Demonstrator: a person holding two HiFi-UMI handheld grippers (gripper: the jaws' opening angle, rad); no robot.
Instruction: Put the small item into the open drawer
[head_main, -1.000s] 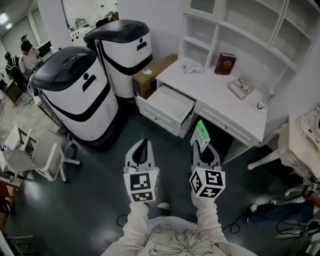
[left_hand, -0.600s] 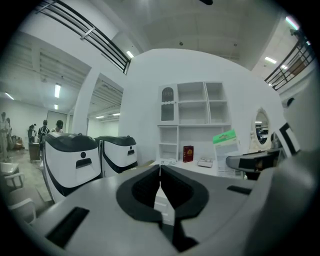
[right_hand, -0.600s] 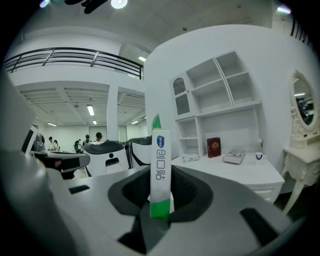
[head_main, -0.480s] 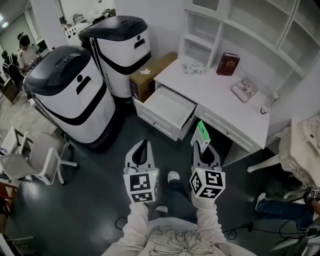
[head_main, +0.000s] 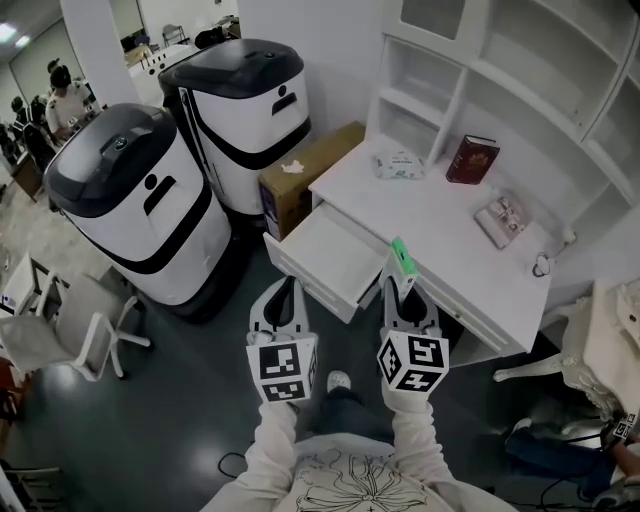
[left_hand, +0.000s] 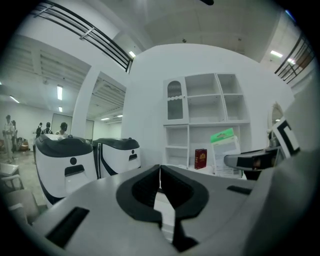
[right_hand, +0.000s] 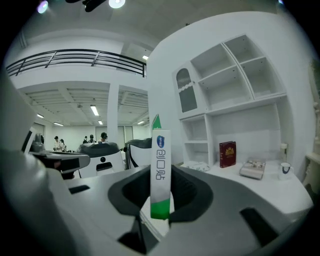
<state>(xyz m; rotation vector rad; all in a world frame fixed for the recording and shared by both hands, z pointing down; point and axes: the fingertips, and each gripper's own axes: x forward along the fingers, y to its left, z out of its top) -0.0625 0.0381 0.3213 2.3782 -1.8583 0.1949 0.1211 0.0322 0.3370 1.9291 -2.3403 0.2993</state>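
Green-and-white packet (head_main: 402, 257) pinched in the right gripper (head_main: 402, 288), at the front edge of the white desk (head_main: 440, 215).
One flat, slim packet stands upright between the right fingers, which press on its lower end. The left gripper (head_main: 284, 290), in front of the desk, holds nothing, and its dark pads are pressed together. The desk has one open drawer (head_main: 320, 252), a shallow smooth white box pulled out at its left end. On the desk lie one red book (head_main: 472, 158), one flat booklet (head_main: 505, 220) and one crinkled soft pack (head_main: 400, 165). Left of the desk are one cardboard box (head_main: 310, 160) and two rounded, glossy white-and-black machines (head_main: 125, 200). Compared with a second ago, the desk and drawer are nearer both grippers, and the packet's tip now overlaps the desk edge just right of the drawer.
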